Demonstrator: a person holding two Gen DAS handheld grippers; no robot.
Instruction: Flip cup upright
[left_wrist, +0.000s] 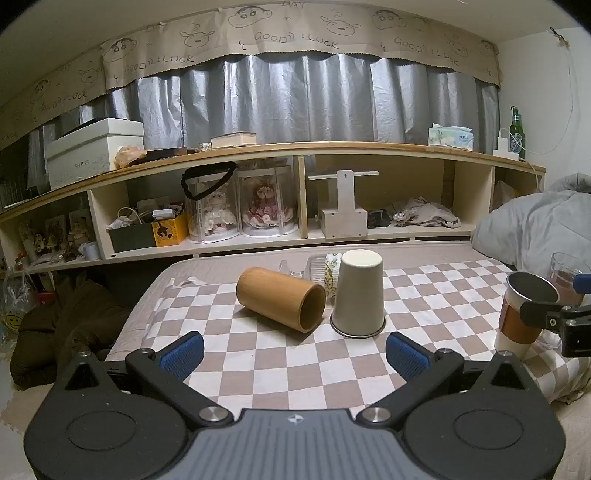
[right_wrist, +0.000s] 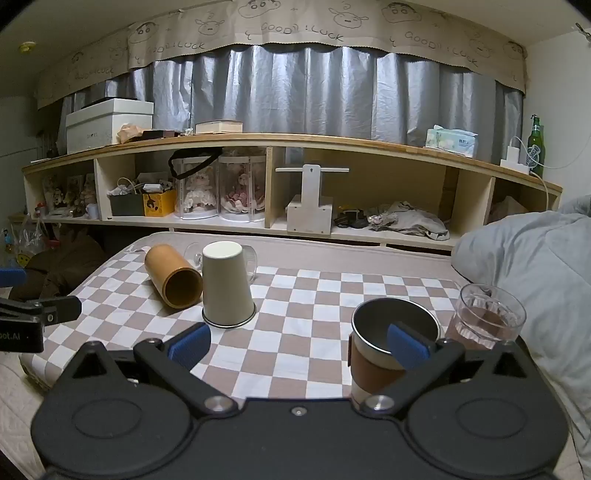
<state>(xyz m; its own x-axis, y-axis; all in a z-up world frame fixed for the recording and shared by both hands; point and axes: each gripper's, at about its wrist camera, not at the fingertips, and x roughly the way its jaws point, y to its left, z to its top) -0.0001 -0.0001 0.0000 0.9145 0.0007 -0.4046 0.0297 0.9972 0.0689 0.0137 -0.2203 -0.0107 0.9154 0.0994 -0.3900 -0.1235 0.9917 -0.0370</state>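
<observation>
A grey cup (left_wrist: 357, 295) stands upside down on the checkered cloth (left_wrist: 280, 362); it also shows in the right wrist view (right_wrist: 227, 284). A wooden cup (left_wrist: 282, 298) lies on its side just left of it, mouth toward me, also in the right wrist view (right_wrist: 173, 275). A steel cup with a brown sleeve (right_wrist: 388, 343) stands upright at the right, also in the left wrist view (left_wrist: 524, 314). My left gripper (left_wrist: 293, 354) is open and empty, in front of the two cups. My right gripper (right_wrist: 299, 345) is open and empty; its right finger (right_wrist: 406, 345) overlaps the steel cup.
A glass (right_wrist: 487, 317) stands right of the steel cup. Clear glassware (left_wrist: 317, 267) lies behind the grey cup. A grey duvet (right_wrist: 535, 266) lies at the right. A shelf unit (left_wrist: 295, 155) with boxes and dolls runs along the back. The cloth's left edge drops to the floor.
</observation>
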